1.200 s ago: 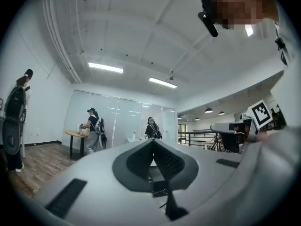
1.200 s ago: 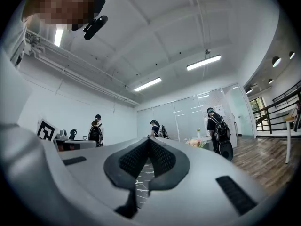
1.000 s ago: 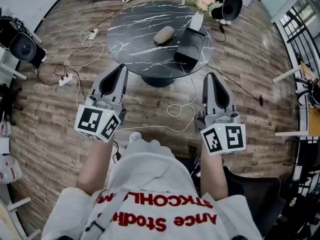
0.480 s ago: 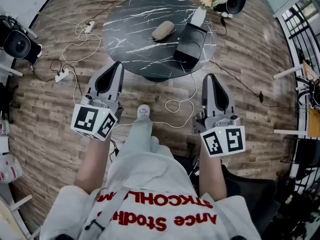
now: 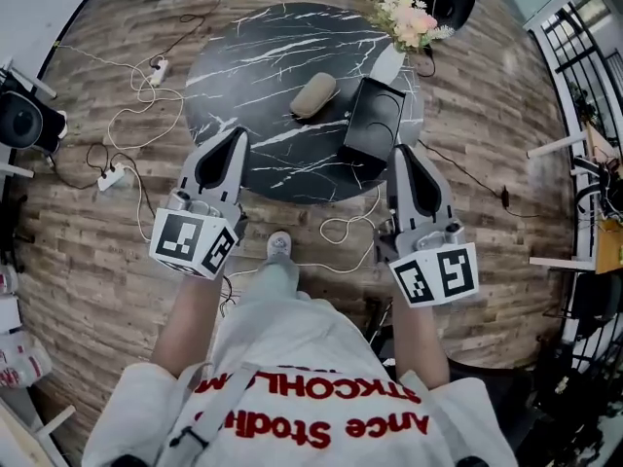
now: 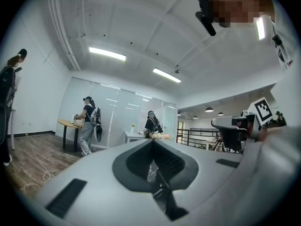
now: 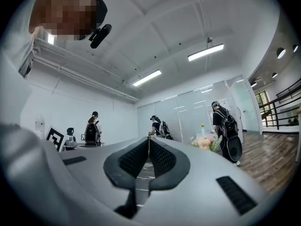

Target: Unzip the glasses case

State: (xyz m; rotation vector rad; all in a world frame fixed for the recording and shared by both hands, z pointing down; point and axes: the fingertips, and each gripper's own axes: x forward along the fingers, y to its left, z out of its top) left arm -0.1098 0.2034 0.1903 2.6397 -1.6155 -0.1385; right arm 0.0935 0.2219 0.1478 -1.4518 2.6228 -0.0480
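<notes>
The case is a beige, rounded oblong pod. It lies flat and aslant, its far end turned to the right. It looks closed, though its zip is too small to make out. It sits near the middle of the round black table, just left of a black box.

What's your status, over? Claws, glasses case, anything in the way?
Left gripper and right gripper shut, empty. Glasses case on table, untouched. Black box lies right of it, not blocking.
</notes>
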